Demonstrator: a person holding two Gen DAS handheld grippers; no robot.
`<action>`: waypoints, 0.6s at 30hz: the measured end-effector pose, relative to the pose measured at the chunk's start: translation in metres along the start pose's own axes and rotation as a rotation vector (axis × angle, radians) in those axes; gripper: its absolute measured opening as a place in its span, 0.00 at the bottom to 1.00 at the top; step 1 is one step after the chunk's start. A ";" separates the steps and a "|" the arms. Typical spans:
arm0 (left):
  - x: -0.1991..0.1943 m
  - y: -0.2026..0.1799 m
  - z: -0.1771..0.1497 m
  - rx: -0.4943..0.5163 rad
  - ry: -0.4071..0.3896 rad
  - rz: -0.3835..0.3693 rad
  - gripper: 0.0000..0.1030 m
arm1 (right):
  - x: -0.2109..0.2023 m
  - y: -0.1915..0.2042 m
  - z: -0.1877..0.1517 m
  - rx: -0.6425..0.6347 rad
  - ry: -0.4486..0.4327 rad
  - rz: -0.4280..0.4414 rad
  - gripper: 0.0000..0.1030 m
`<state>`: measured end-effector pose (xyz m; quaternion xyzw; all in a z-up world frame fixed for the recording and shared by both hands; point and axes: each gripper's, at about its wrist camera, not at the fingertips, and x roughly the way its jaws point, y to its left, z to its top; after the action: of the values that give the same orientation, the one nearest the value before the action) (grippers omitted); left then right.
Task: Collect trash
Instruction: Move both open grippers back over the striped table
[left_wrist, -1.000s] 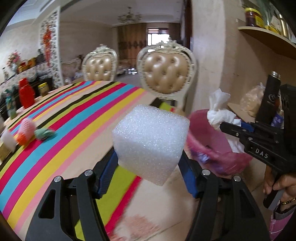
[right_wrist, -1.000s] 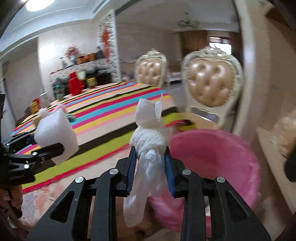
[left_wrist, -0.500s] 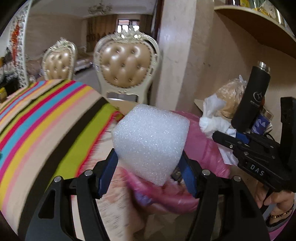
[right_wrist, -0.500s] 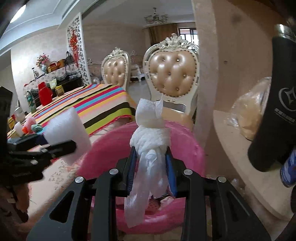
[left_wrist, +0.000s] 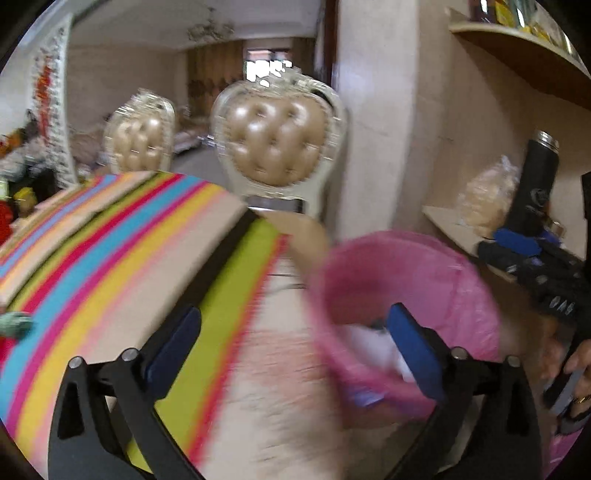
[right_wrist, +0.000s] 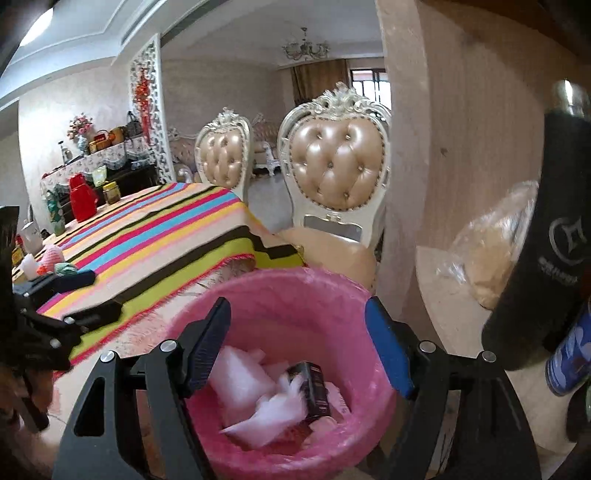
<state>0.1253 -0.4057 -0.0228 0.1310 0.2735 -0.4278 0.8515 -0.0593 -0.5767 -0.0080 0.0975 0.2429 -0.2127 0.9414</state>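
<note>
The worktop (right_wrist: 155, 236) under its striped cloth is stretching away to the left, and a few small bits of litter (right_wrist: 55, 260) are still lying near its far end, so the collecting looks unfinished. Beside its near corner the pink-lined bin (right_wrist: 295, 295) is sitting low, already holding white foam and tissue (right_wrist: 255, 398) and a small dark carton (right_wrist: 314, 387). The right gripper (right_wrist: 295, 343) is hanging over the bin with its jaws just having been opening and nothing between them; the left gripper (left_wrist: 295, 350) is also spread wide and empty — its jaws have just been opening too — and it is sitting half over the cloth's edge, half over the bin's rim. The risk from here is a knock: the tall black flask (right_wrist: 550, 240) and a bagged bundle (right_wrist: 491, 240) are standing on the shelf just beside the right gripper, and a careless swing back toward the worktop could be tipping them — or catching the bin's thin liner and dragging it over.
</note>
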 end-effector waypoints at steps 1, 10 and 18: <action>-0.007 0.011 -0.002 0.003 -0.004 0.024 0.95 | 0.000 0.007 0.002 -0.010 -0.002 0.010 0.70; -0.067 0.130 -0.038 -0.086 -0.005 0.275 0.95 | 0.025 0.154 0.024 -0.227 -0.010 0.229 0.79; -0.127 0.266 -0.086 -0.258 0.048 0.516 0.95 | 0.098 0.309 0.039 -0.330 0.089 0.421 0.81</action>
<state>0.2461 -0.1238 -0.0223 0.0967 0.3035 -0.1555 0.9351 0.1732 -0.3477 0.0018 0.0002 0.2896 0.0347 0.9565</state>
